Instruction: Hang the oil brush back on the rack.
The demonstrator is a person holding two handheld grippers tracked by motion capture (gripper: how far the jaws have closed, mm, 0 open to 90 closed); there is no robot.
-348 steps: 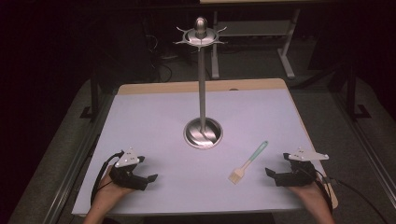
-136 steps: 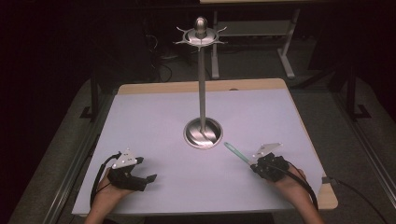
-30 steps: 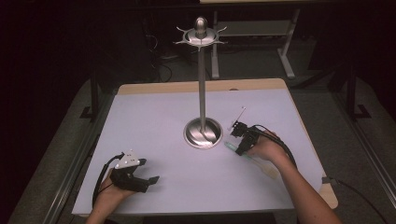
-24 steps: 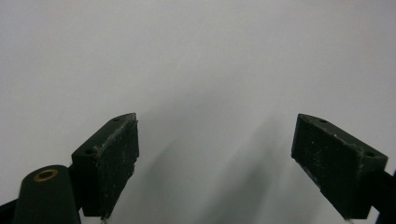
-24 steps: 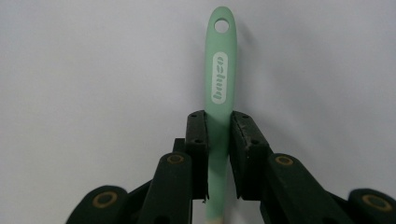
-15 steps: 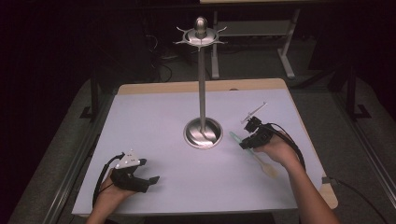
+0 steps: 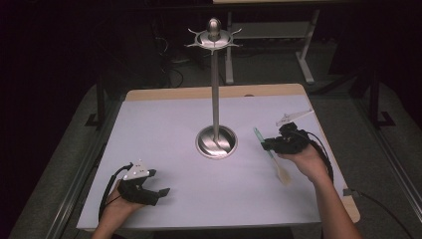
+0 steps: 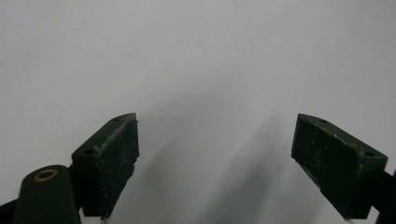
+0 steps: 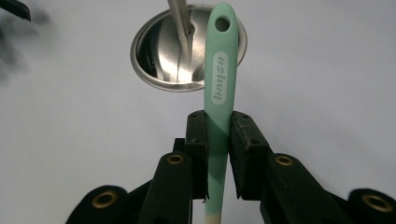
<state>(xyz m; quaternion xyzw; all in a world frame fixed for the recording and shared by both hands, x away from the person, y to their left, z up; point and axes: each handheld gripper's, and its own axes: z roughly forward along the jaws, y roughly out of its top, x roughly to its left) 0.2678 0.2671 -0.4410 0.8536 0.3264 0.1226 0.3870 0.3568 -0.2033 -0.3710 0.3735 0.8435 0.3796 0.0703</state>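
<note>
A mint-green brush (image 9: 219,84) with a hanging hole at its handle end and a pale bristle head (image 7: 283,175) is held off the table. My right gripper (image 7: 268,145) is shut on the brush handle (image 7: 261,140), right of the stand's base. In the right gripper view the handle rises between the jaws of my right gripper (image 9: 217,122) and points at the round steel base (image 9: 187,49). The tall steel hook stand (image 7: 215,89) rises from the table's middle, with a ring of hooks (image 7: 213,39) at its top. My left gripper (image 7: 161,193) rests open at the front left, its pads (image 8: 114,161) wide apart over bare table.
The white table top (image 7: 169,124) has a wooden strip along its far edge (image 7: 209,91) and right edge. Dark floor, cables and a table frame (image 7: 303,55) lie beyond it. Each gripper trails a black cable.
My right gripper took the brush from the table's front right, lifted it and carried it toward the stand's base. In the last second it drew back slightly rightward. The left gripper stayed still.
</note>
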